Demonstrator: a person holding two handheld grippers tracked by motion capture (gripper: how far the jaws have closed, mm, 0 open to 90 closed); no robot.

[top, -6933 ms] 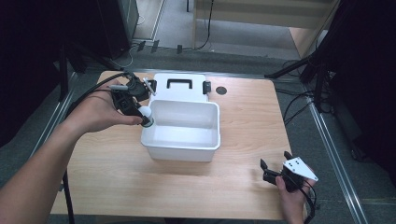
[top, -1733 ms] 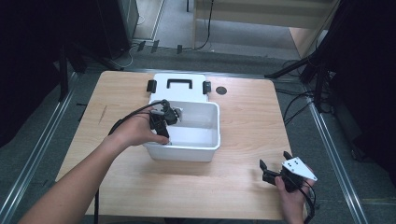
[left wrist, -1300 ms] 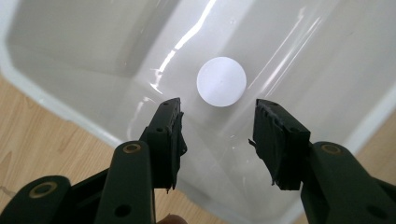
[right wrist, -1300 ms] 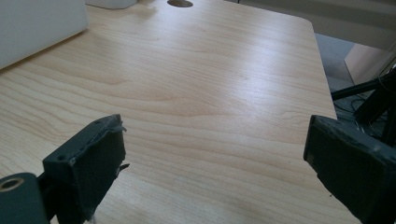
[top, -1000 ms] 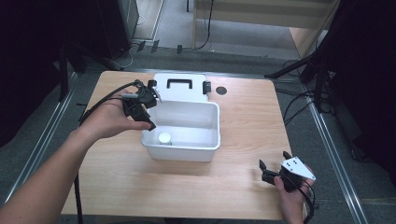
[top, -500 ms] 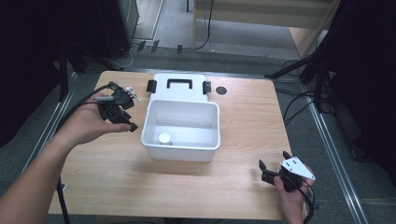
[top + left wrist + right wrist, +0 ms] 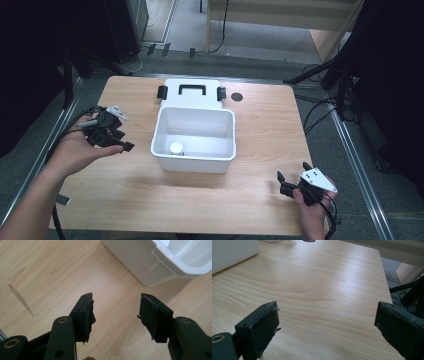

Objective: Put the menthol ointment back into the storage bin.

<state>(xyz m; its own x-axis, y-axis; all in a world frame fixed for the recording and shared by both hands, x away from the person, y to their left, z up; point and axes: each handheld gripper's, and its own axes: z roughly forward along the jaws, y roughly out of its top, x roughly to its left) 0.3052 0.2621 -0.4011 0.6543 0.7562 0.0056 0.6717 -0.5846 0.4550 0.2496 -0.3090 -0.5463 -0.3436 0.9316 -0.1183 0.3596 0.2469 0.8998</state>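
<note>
Down at seven o'clock inside the white bin lies the small round white piece, so the drop looks done; the lid behind the bin may be left to fit. At nine o'clock of the bin, the left gripper has drawn farther away than half a second ago, jaws apart and empty. At five o'clock the right gripper has not moved, jaws wide apart.

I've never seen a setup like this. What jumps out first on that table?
A white bin sits mid-table with a small white round object inside; its lid with a black handle lies just behind. To its left a hand holds the left claw, open and empty; the right claw, also open, is near the table's front right corner.
</note>
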